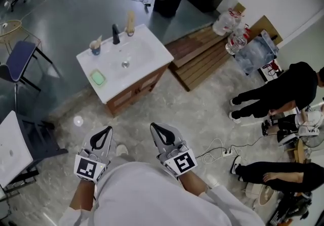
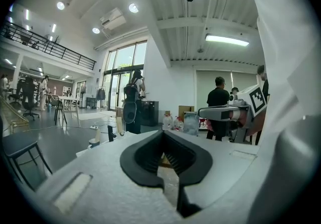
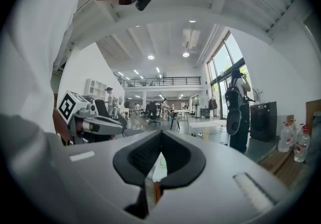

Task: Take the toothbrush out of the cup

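A small cup (image 1: 95,47) with a toothbrush (image 1: 96,41) standing in it sits at the back left corner of a white sink unit (image 1: 151,47), beside the black tap (image 1: 116,34). The unit stands on the floor well ahead of me. Both grippers are held low near my body, pointing towards it and far short of it. My left gripper (image 1: 108,129) is shut and empty. So is my right gripper (image 1: 153,127). The left gripper view shows the cup (image 2: 94,141) small and distant, left of the closed jaws.
A green soap dish (image 1: 97,77) and a tall bottle (image 1: 130,22) also sit on the sink unit. Wooden pallets (image 1: 202,55) and water bottles (image 1: 232,27) lie to its right. People (image 1: 278,93) stand at right, with a power strip (image 1: 226,152) and cable on the floor. A blue chair (image 1: 19,60) is at left.
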Demonstrator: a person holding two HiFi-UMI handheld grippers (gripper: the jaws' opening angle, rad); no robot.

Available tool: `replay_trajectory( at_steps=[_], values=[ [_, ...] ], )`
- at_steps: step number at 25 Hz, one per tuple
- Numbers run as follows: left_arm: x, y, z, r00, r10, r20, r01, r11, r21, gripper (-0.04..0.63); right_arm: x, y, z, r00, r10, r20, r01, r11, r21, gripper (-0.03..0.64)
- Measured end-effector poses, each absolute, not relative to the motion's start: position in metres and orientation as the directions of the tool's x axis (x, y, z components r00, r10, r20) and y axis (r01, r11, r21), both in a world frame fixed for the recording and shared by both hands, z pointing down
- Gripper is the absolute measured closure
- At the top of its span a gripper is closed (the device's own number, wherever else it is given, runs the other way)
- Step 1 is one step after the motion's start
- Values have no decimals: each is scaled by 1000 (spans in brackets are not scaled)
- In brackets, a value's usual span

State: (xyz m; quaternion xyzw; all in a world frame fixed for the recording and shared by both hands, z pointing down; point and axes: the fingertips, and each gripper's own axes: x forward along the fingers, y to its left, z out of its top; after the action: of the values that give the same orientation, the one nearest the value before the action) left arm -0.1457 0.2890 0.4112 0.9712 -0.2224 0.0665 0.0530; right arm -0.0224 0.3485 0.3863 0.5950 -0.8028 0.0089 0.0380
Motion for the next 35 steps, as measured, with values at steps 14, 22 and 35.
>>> replay_trajectory(
  at_steps=[14,22,35],
  values=[
    [-89,199,412,865,-474,165,-491,-868,76,594,51,257,394,-316,-946,69,-948,318,27,617],
    [-53,144,412,820,-555,142,-565,-824,45,594,96,205,398,-386,-920,62,-920,389,38,618],
    [-48,75,426,786,-595,169,-610,-790,62,594,108,136,412,-405,-908,107,-912,410,21,617]
  ],
)
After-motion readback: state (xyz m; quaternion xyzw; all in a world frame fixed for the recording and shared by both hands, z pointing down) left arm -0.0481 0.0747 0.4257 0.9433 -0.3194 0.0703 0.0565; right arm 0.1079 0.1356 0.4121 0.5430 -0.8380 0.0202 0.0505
